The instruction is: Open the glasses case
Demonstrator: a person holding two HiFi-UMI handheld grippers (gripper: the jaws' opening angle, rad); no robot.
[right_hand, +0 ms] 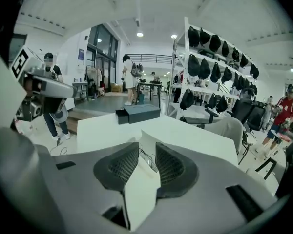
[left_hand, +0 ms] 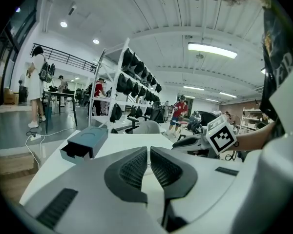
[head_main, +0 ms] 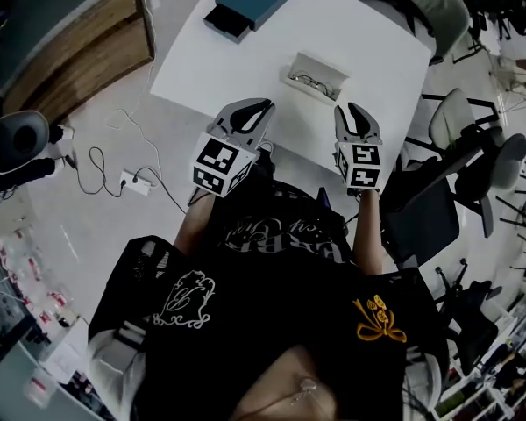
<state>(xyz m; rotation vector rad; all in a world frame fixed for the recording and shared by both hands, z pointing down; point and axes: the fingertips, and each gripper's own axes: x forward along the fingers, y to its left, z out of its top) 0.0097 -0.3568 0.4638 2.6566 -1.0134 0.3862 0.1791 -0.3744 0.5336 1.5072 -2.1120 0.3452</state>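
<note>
Your right claw [head_main: 351, 112] is empty and closing, your left claw [head_main: 256, 109] is pinched together on nothing, and the glasses case [head_main: 316, 77] lies open on the table [head_main: 245, 51] ahead, so a bump could knock it shut.

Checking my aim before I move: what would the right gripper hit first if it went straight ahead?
Likely the open glasses case, seen just beyond the right gripper; its closing jaws hold nothing. Depth is hard to judge.

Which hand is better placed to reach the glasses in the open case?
Right. The right gripper sits nearer the glasses case, which lines up beyond its closing, empty jaws; the left gripper is farther off.
</note>
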